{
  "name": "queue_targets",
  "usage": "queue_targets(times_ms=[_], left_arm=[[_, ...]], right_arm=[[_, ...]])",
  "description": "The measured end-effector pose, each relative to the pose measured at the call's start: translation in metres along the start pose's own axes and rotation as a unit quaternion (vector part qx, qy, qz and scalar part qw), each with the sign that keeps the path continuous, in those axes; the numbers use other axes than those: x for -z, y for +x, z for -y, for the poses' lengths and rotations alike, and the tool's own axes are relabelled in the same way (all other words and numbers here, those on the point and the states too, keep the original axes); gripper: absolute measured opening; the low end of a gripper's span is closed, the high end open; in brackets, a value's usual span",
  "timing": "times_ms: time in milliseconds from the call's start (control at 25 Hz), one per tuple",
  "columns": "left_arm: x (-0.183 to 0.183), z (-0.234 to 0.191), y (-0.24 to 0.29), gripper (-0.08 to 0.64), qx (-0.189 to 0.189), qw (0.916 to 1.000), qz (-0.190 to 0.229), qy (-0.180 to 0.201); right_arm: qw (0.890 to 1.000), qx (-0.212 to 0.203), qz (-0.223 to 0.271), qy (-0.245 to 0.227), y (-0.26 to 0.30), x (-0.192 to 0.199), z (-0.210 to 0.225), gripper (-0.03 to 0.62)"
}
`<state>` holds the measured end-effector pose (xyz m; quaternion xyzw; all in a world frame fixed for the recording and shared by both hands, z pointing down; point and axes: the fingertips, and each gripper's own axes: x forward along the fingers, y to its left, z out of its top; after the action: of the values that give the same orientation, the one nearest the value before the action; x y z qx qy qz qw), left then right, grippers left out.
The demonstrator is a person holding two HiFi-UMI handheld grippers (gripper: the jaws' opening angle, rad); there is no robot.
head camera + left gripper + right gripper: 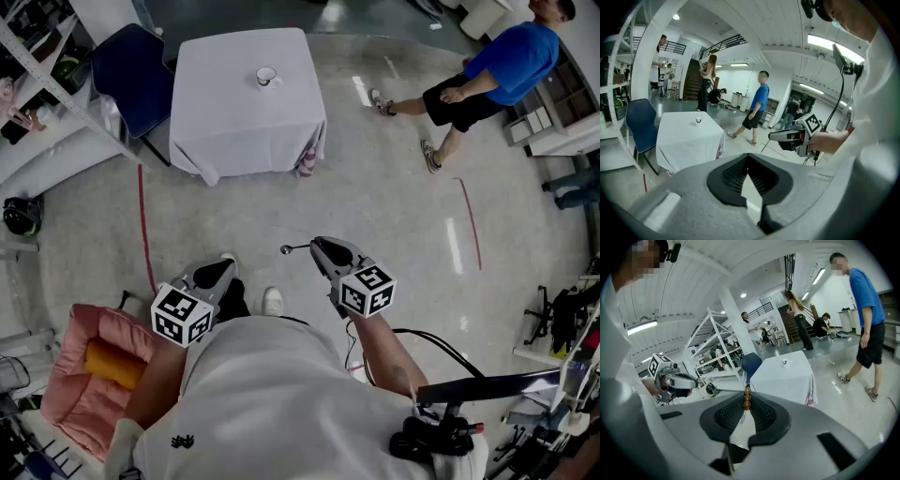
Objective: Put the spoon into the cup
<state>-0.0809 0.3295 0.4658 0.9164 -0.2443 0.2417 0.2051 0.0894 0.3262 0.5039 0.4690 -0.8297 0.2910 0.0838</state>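
Note:
A white cup (267, 77) stands on a white-clothed table (234, 112) far ahead across the floor; it also shows as a small cup (786, 363) in the right gripper view and a small cup (699, 121) in the left gripper view. My right gripper (317, 246) is shut on a spoon: its bowl (286, 249) sticks out to the left, and its brown handle end (747, 399) pokes up between the pads. My left gripper (225, 265) hangs beside it, its tips touching with nothing between them (748, 158).
A blue chair (136, 66) stands left of the table, with shelving (37, 103) further left. A person in a blue shirt (497, 75) walks at the far right. A pink cushion (89, 375) lies at my lower left. Red tape lines (142, 225) mark the floor.

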Motion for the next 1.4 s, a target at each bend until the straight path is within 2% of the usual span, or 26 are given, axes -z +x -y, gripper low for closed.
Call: queue_targets(times_ms=[320, 640, 800, 920, 1080, 1240, 1400], left_arm=[[-0.044, -0.087, 0.046, 0.009, 0.043, 0.9988, 0.017, 0.013], [-0.123, -0.191, 0.074, 0.009, 0.080, 0.9953, 0.040, 0.036], [-0.138, -0.241, 0.082, 0.009, 0.086, 0.9947, 0.039, 0.041], [-0.143, -0.271, 0.091, 0.009, 0.087, 0.9952, 0.028, 0.034], [-0.159, -0.288, 0.107, 0.009, 0.087, 0.9954, 0.034, 0.024], [-0.178, -0.305, 0.134, 0.009, 0.072, 0.9966, 0.034, 0.022], [-0.202, -0.331, 0.162, 0.009, 0.040, 0.9986, 0.034, 0.009]], right_arm=[[0.999, 0.051, 0.000, 0.003, 0.060, -0.045, 0.041, 0.046], [0.996, 0.086, 0.013, 0.011, 0.143, -0.132, 0.073, 0.046], [0.994, 0.106, 0.027, 0.015, 0.185, -0.168, 0.094, 0.046], [0.991, 0.124, 0.040, 0.023, 0.207, -0.192, 0.111, 0.046], [0.988, 0.138, 0.053, 0.034, 0.229, -0.221, 0.146, 0.046], [0.988, 0.135, 0.063, 0.038, 0.257, -0.252, 0.194, 0.046], [0.990, 0.120, 0.063, 0.037, 0.298, -0.286, 0.246, 0.046]])
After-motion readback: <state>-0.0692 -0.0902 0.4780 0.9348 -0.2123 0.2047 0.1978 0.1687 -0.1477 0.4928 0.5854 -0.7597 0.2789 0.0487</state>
